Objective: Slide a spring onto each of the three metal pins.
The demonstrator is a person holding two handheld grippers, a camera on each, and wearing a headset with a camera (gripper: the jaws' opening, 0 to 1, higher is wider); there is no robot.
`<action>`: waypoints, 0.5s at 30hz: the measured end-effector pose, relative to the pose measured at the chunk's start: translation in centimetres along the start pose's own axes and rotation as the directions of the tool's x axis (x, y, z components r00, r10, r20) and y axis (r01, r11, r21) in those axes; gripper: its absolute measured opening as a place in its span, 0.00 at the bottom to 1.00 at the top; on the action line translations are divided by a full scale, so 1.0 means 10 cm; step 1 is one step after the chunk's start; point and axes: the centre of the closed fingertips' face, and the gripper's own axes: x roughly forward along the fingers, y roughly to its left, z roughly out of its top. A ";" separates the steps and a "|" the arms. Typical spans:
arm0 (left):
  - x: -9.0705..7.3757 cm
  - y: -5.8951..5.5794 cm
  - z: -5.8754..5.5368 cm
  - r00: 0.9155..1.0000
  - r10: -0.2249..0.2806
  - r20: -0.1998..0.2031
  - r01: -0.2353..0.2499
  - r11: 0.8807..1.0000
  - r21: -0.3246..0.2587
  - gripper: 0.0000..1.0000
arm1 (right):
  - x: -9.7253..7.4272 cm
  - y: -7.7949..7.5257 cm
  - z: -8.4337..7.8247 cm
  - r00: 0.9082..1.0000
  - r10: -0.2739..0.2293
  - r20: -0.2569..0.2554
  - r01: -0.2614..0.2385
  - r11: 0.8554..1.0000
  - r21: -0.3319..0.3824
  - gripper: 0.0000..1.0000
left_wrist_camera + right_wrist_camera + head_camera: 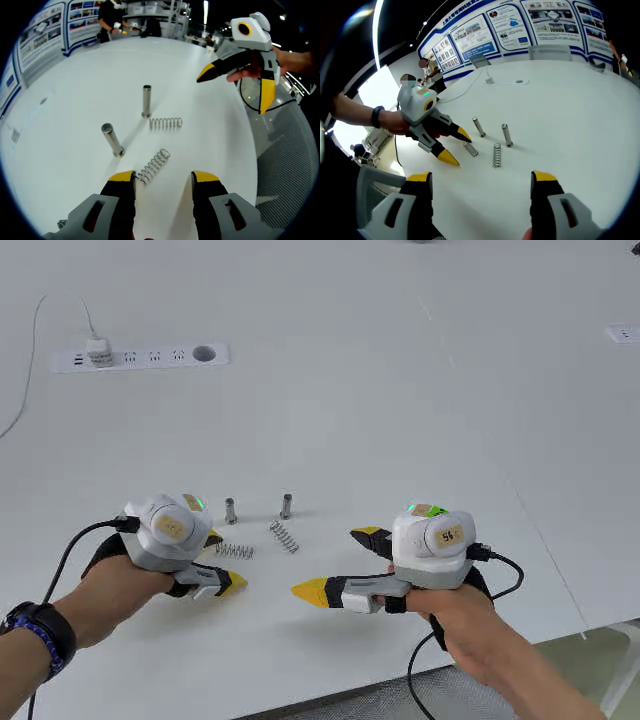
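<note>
- As I judge it, no part of the task is done yet: no pin wears a spring, and the springs lie loose on the white tabletop (400, 390).
- In the head view two metal pins stand upright just below mid-frame, the left pin (231, 510) and the right pin (287, 505), near each other.
- The first spring (234, 551) lies on its side just below the left pin. The second spring (284, 536) lies just below the right pin. Both are near their pins but on neither.
- The left tongs (222, 560), at lower left of the head view, gape with nothing between them. In the left gripper view the first spring lies just ahead of one yellow tip.
- The right tongs (335, 562), at lower centre-right, are spread wide and carry nothing. They point left toward the parts and stand apart from them.
- Still to do: lift each spring, line it up over a pin top and slide it down.
- The task speaks of three pins; two pins and two springs can be counted here.
</note>
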 end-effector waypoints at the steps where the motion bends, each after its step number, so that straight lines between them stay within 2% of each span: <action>1: 0.00 -0.01 -0.01 1.000 0.005 -0.004 -0.005 1.000 0.008 0.44 | 0.00 -0.01 0.00 1.000 0.001 -0.001 -0.001 1.000 -0.001 0.82; 11: -0.01 -0.06 -0.02 0.999 0.008 -0.036 -0.006 0.999 0.050 0.31 | -0.01 0.00 0.01 1.000 0.004 -0.001 -0.004 1.000 -0.003 0.81; 14: -0.01 -0.02 -0.04 0.998 0.032 -0.051 -0.028 0.997 0.067 0.29 | 0.00 0.01 -0.01 1.000 0.009 -0.006 -0.009 1.000 -0.004 0.81; 15: -0.01 -0.01 -0.02 0.999 0.031 -0.045 -0.028 0.998 0.061 0.28 | 0.00 0.02 -0.01 1.000 0.010 -0.008 -0.010 1.000 -0.004 0.81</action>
